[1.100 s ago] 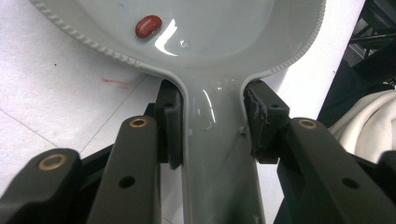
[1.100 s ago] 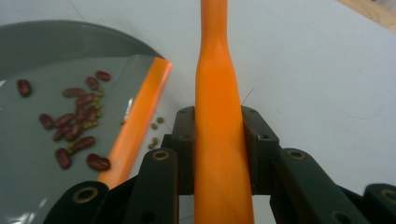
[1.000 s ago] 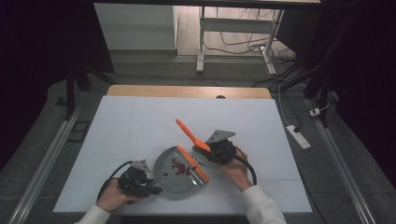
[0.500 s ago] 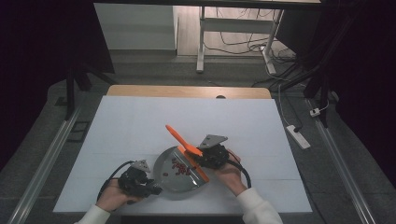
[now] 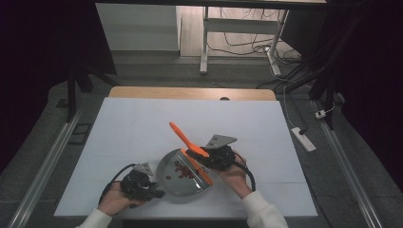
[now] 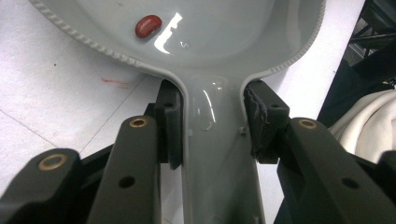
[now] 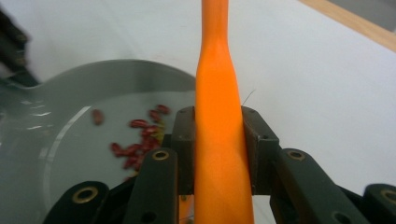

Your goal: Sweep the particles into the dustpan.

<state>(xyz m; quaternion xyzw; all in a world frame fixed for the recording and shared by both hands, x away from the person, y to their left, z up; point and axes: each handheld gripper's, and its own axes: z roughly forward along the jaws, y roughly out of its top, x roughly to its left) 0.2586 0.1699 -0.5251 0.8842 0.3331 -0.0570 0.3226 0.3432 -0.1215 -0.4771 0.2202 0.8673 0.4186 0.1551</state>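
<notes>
Grey plastic dustpan (image 5: 183, 178) with a round shallow pan, flat on the white table (image 5: 142, 128) near the person's edge. Dustpan handle (image 6: 219, 158) clamped between the two black jaws of the left gripper (image 5: 140, 183), pads pressed against both sides of the handle in the left gripper view. One dark red bean (image 6: 148, 26) alone on the glossy pan floor just past the ribbed rim there. A faint red mark (image 6: 114, 82) on the table surface beside the pan.

Right gripper (image 5: 216, 156) at the pan's right edge, held in a hand (image 5: 235, 178) with a white sleeve, jaws clamped on the handle of an orange plastic brush (image 5: 187, 142). Handle slanting up and away toward the table's middle in the high view; orange head lying along the pan's right rim. In the right gripper view, orange handle (image 7: 219, 140) upright between the pads, touching both. Cluster of red beans (image 7: 140, 135) on the pan floor left of the handle, near the pan's centre in the high view (image 5: 183, 171). Black cable (image 5: 111, 178) curving from the left gripper.
</notes>
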